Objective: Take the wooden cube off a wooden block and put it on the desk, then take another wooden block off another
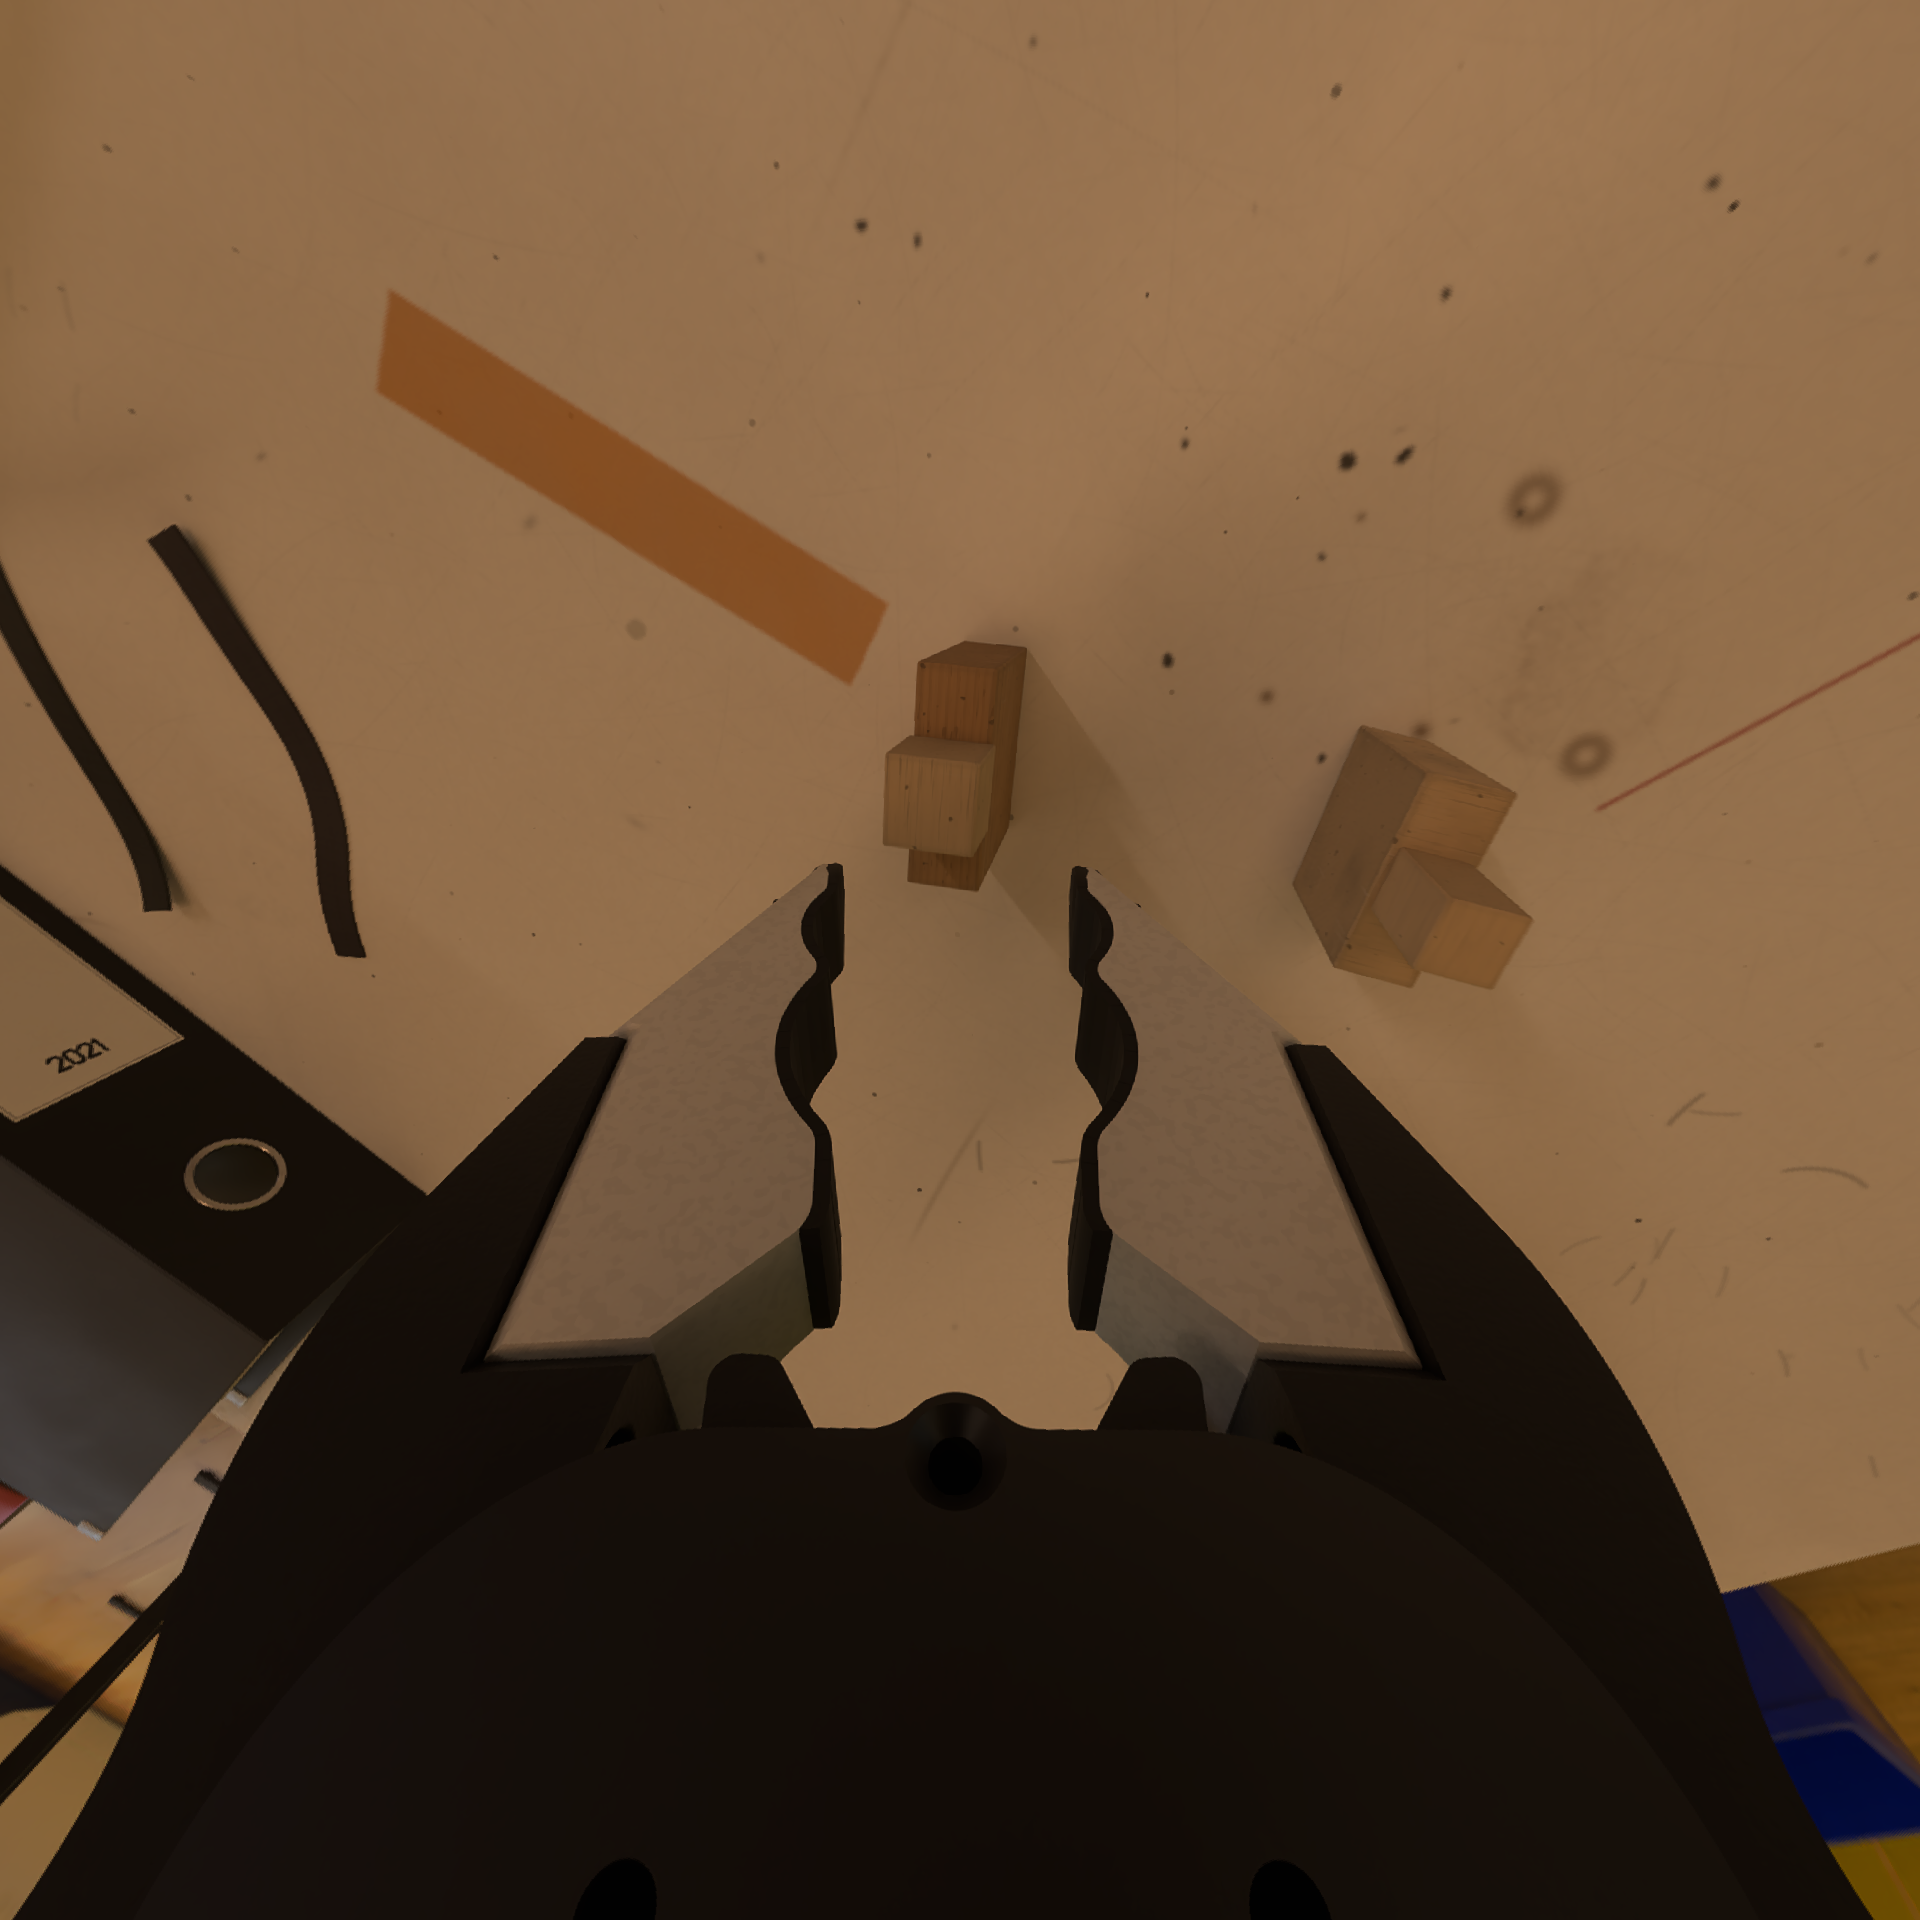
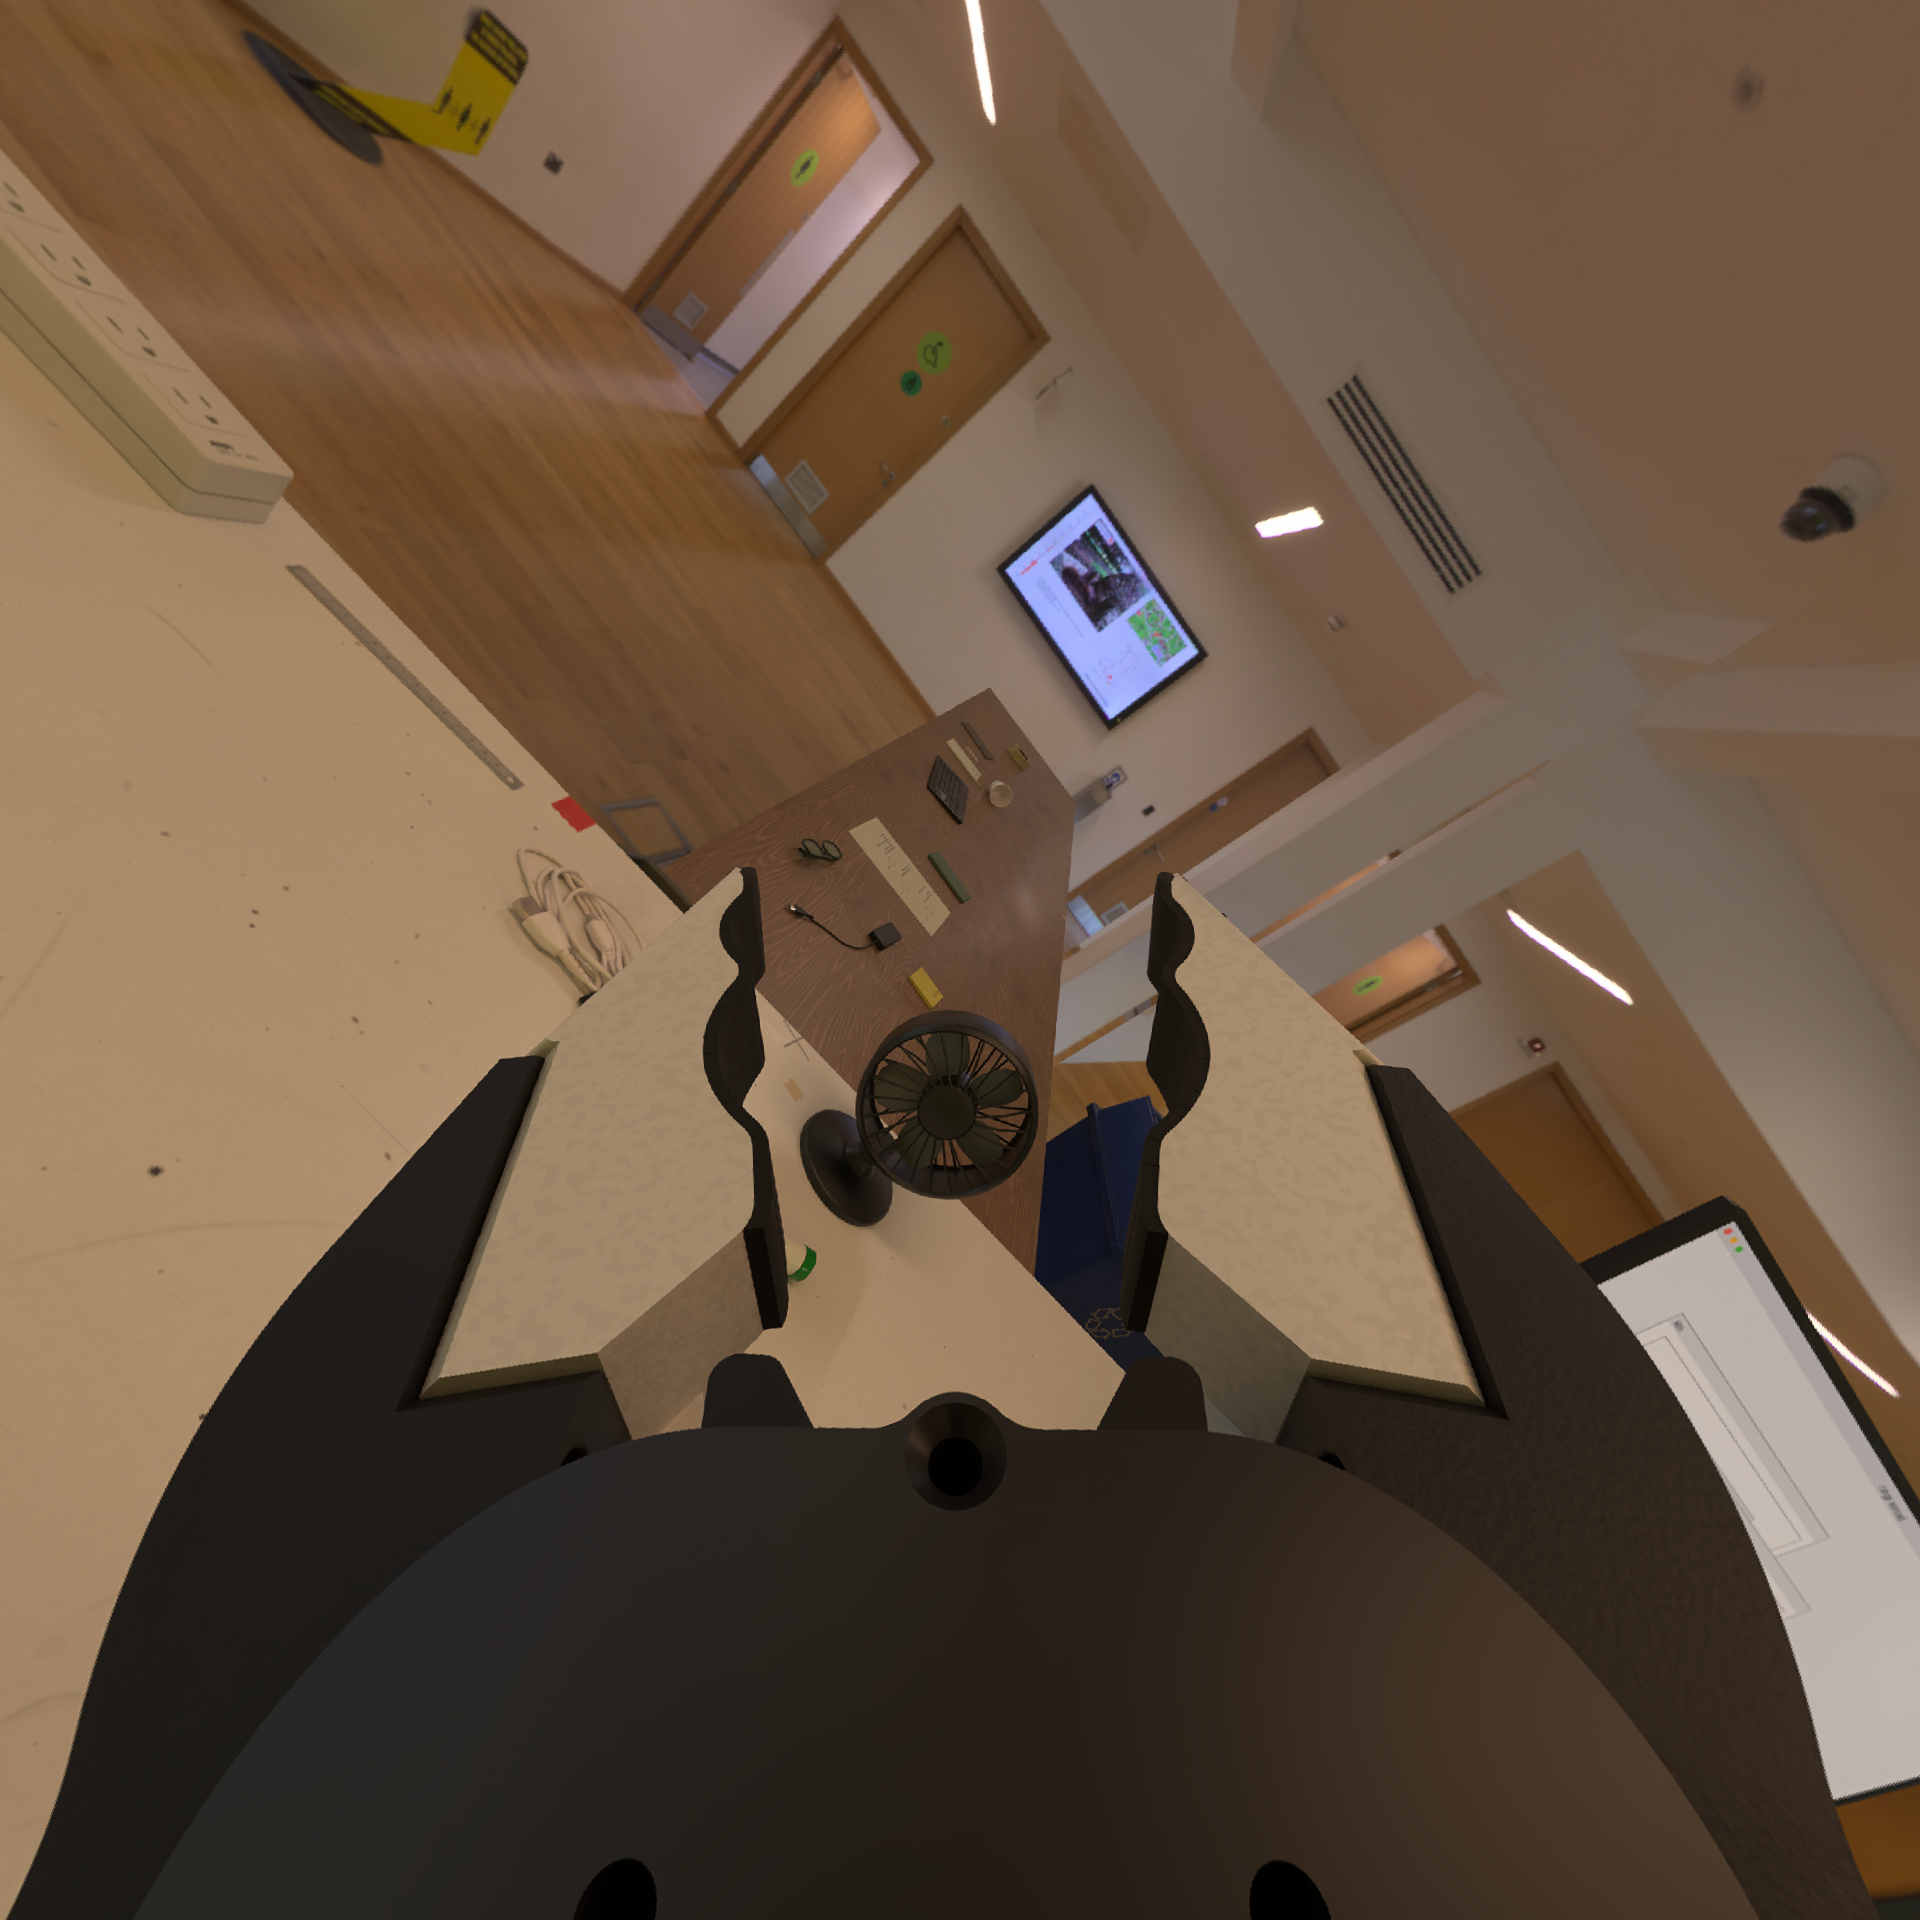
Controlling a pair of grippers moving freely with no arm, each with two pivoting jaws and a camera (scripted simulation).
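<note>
- Left wrist view, far left: a black binder (image 1: 156, 1195) with a white spine label and a metal ring hole lies at the desk edge.
- Beside it, two dark curved strips (image 1: 275, 727) lie flat on the desk (image 1: 1143, 312).
- Further right, an orange tape strip (image 1: 623, 483) runs diagonally across the pale, speckled surface.
- Centre: the left gripper (image 1: 956, 883) hangs above the desk with its jaws parted and nothing between them.
- Just ahead of its tips, a pale wooden cube (image 1: 938, 795) sits on top of a long wooden block (image 1: 971, 691); the stack is untouched and stands apart from the fingertips.
- Right of that stack, well apart from it, a second wooden stack (image 1: 1403, 862) rests on the desk: a larger block carrying smaller blocks on its top.
- Far right: a thin red line (image 1: 1756, 722) marks the surface.
- Right wrist view, far left: a white power strip (image 2: 125, 353) sits on the desk, with a metal ruler (image 2: 405, 681) and a coiled white cable (image 2: 571, 920) to its right.
- Centre: the right gripper (image 2: 956, 883) is tilted, facing out into the room, its jaws spread wide and holding nothing.
- Between its fingers, further off, a small black desk fan (image 2: 940, 1107) stands near the desk edge.
- Right: a monitor (image 2: 1787, 1507) corner shows. No wooden pieces appear in this view.
</note>
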